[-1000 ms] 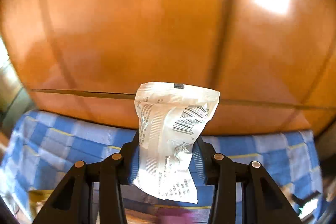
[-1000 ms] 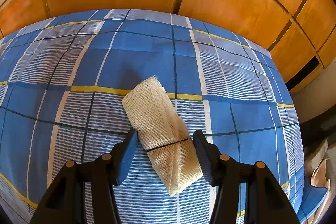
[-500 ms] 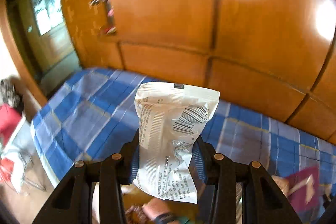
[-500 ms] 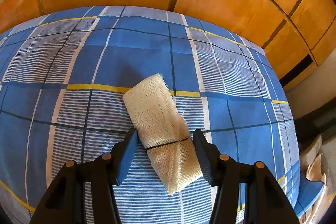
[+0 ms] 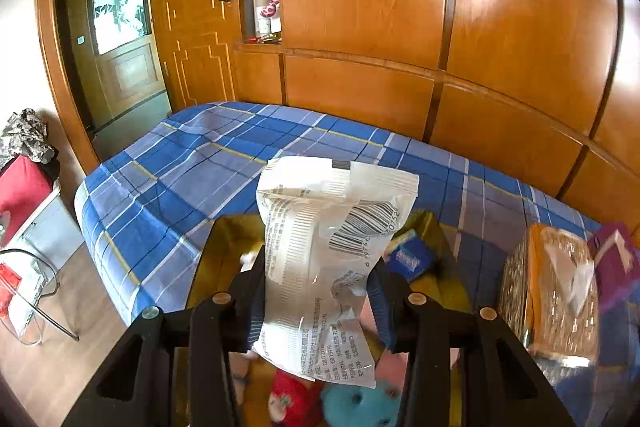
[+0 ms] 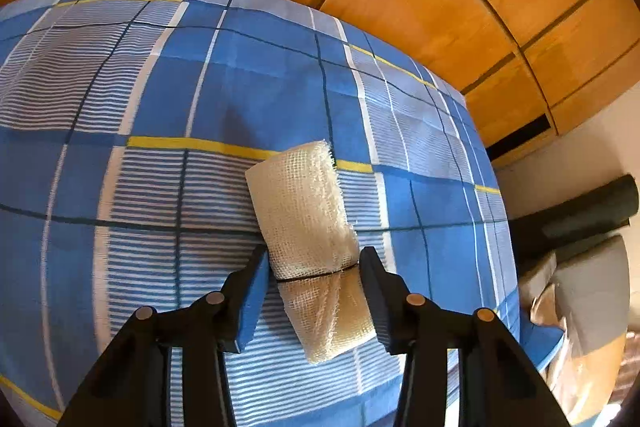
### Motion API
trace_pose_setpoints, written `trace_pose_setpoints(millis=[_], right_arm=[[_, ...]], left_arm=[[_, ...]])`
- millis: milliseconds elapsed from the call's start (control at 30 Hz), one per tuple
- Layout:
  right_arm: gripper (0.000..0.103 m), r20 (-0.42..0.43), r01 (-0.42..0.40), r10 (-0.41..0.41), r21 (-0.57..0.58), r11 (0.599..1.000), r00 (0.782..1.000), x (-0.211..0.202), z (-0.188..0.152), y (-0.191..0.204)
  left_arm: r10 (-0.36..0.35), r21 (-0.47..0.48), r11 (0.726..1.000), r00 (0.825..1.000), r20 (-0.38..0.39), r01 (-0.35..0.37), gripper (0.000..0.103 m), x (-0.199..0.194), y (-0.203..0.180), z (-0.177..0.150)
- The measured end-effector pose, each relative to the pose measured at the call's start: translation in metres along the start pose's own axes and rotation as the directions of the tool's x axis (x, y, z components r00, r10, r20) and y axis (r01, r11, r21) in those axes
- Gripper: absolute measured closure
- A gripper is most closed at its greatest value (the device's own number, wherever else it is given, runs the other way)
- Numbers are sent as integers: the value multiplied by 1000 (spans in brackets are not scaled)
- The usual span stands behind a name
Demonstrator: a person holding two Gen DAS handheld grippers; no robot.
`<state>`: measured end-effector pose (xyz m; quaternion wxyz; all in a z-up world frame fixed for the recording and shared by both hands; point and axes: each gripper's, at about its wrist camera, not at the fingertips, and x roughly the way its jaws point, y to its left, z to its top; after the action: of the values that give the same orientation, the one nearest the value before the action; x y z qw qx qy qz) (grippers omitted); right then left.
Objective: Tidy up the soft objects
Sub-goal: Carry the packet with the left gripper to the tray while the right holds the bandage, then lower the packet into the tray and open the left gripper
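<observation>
The left gripper (image 5: 316, 291) clamps a white plastic packet (image 5: 328, 259) above the yellow box (image 5: 224, 247) (release comes next). The right gripper (image 6: 314, 291) has just been closing around the gauze roll (image 6: 308, 223) on the checked bedsheet (image 6: 160, 87), apparently touching.

The packet (image 5: 320, 267) sits between the left gripper (image 5: 318, 291) jaws, above a bin (image 5: 224, 251) on the bed (image 5: 168, 187); a box (image 5: 548, 291) stands right of the bin. The gauze roll (image 6: 308, 227) lies on the bed, between the right gripper (image 6: 314, 291) jaws, near the bed's right edge.
</observation>
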<state>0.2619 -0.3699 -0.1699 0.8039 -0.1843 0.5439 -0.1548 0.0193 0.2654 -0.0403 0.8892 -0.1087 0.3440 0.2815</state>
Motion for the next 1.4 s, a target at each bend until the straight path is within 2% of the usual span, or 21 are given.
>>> trace_pose_setpoints(millis=[233, 433, 533, 633, 733, 1100, 1400], right_arm=[[60, 8, -132, 132, 75, 988, 991, -27, -9, 24], [59, 60, -268, 269, -17, 963, 961, -72, -16, 88], [59, 87, -297, 303, -81, 952, 949, -91, -23, 122], [59, 128, -293, 309, -125, 948, 943, -106, -33, 147], [59, 174, -245, 270, -150, 958, 947, -113, -42, 160], [59, 219, -222, 251, -149, 964, 943, -119, -51, 161], [59, 223, -216, 247, -152, 964, 943, -119, -51, 161]], left_arm=[[-1, 29, 1000, 1000, 20, 1, 58, -18, 14, -32], [-3, 53, 999, 1000, 31, 1, 58, -25, 18, -48], [-8, 66, 998, 999, 39, 5, 58, -27, 18, -54], [-15, 80, 997, 998, 53, 10, 58, -31, 17, -59], [-25, 87, 996, 997, 66, 19, 57, -35, 16, -63], [-70, 68, 995, 997, 19, 69, 57, -25, 16, -75], [-67, 50, 996, 998, -11, 67, 57, -15, 19, -78]])
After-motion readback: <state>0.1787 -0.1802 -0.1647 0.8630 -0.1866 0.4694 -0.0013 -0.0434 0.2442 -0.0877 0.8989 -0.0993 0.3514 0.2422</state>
